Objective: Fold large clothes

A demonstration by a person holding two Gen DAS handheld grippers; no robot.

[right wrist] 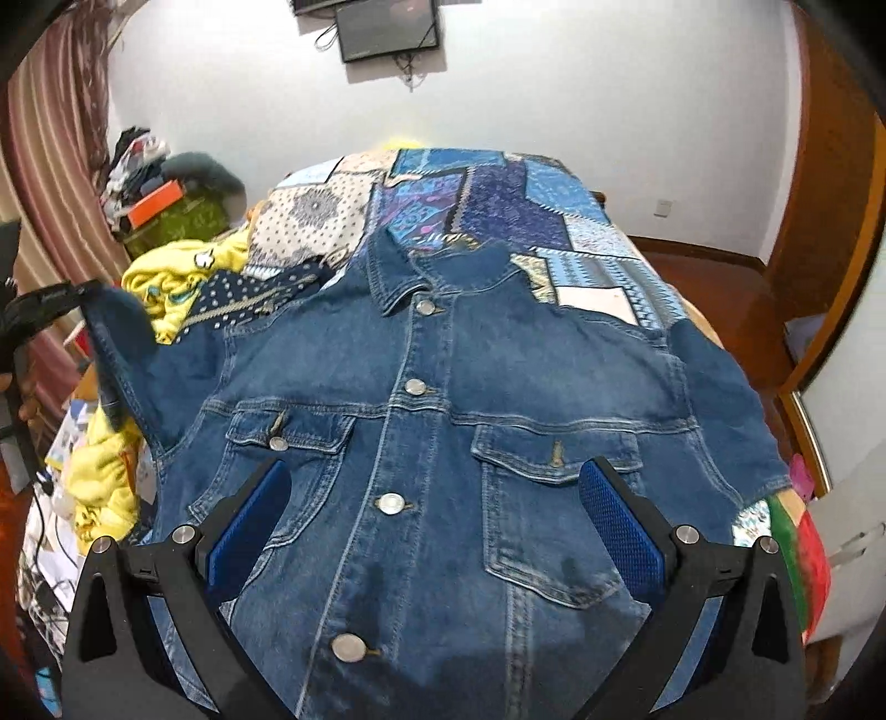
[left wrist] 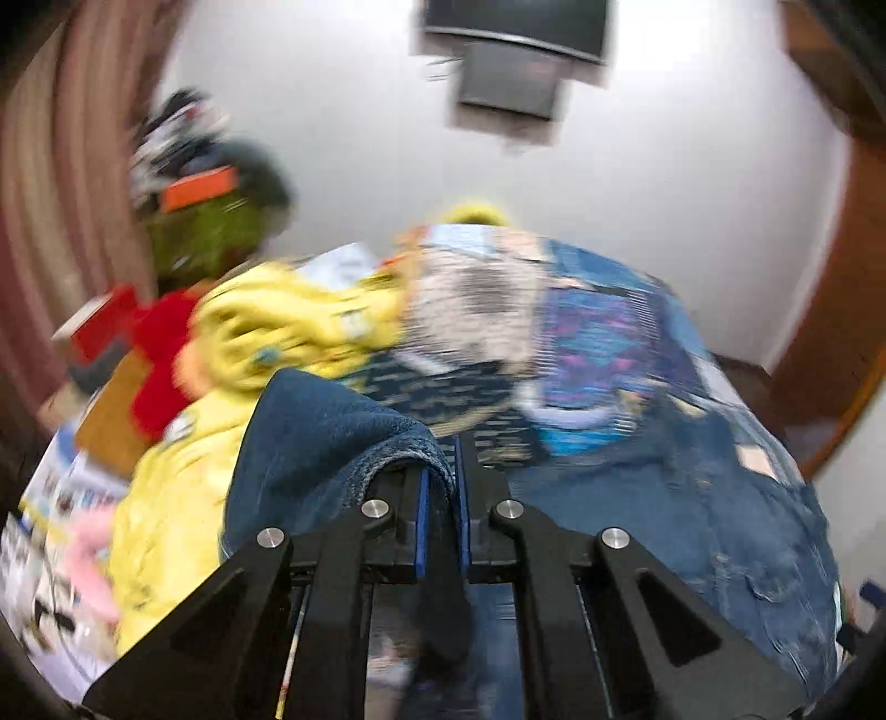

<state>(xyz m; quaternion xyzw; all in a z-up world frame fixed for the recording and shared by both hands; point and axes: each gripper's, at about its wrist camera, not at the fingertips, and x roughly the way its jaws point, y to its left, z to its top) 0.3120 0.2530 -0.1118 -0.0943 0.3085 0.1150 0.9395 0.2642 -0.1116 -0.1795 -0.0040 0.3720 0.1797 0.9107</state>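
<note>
A blue denim jacket [right wrist: 443, 387] lies face up and buttoned on the bed, collar at the far end. In the right wrist view my right gripper [right wrist: 436, 471] hovers open over its lower front, one blue pad beside each chest pocket and nothing between them. My left gripper [left wrist: 443, 471] is shut on the jacket's sleeve [left wrist: 332, 432], and the cloth drapes over its left finger. From the right wrist view the sleeve [right wrist: 116, 343] is lifted off the bed at the far left, where the black left gripper [right wrist: 55, 304] holds its end. The left wrist view is motion-blurred.
A patchwork bedspread [right wrist: 498, 205] covers the bed. A yellow garment [right wrist: 166, 271] lies bunched left of the jacket, with a red one [left wrist: 160, 354] beyond it. Clutter with an orange box [right wrist: 155, 202] stands at the back left. A screen [right wrist: 387, 27] hangs on the wall, and a wooden door [right wrist: 830, 221] is on the right.
</note>
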